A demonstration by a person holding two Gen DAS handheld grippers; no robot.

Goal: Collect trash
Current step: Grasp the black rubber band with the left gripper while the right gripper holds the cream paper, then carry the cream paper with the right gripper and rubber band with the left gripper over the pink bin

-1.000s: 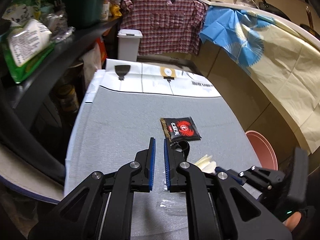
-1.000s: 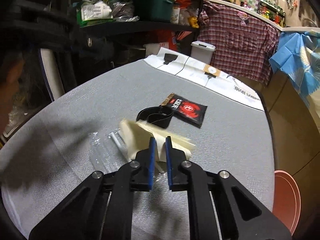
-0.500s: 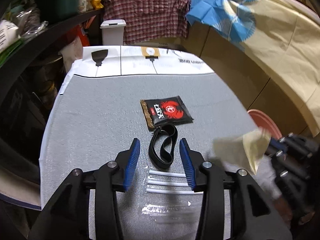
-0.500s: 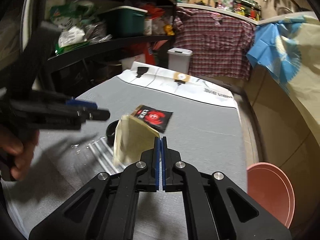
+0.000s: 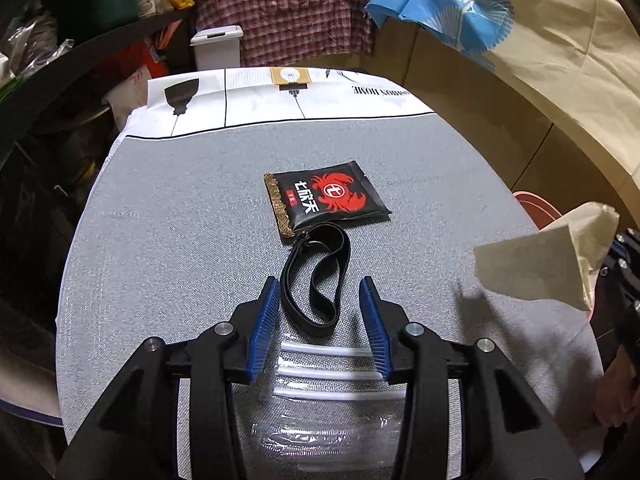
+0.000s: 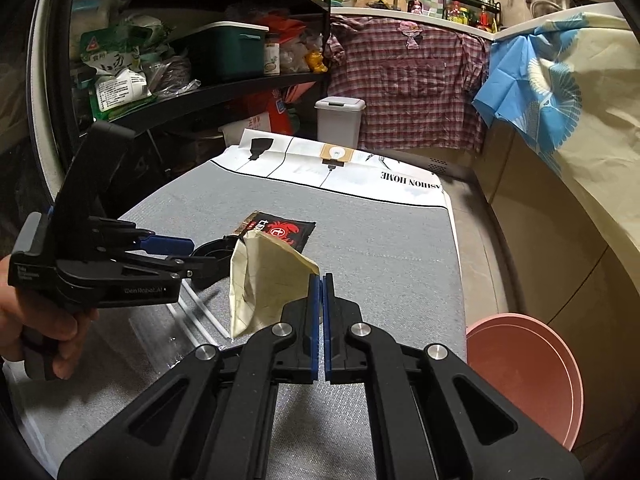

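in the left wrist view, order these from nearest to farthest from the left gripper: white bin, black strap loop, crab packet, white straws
1. white straws and black strap loop: both lie between the open left gripper fingers, too close to call.
2. crab packet: mid-table, just beyond the strap.
3. white bin: past the table's far end, off to the left.

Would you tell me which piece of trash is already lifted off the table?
The cream paper, pinched in the right claw; the crab packet, black band and straws lie flat.
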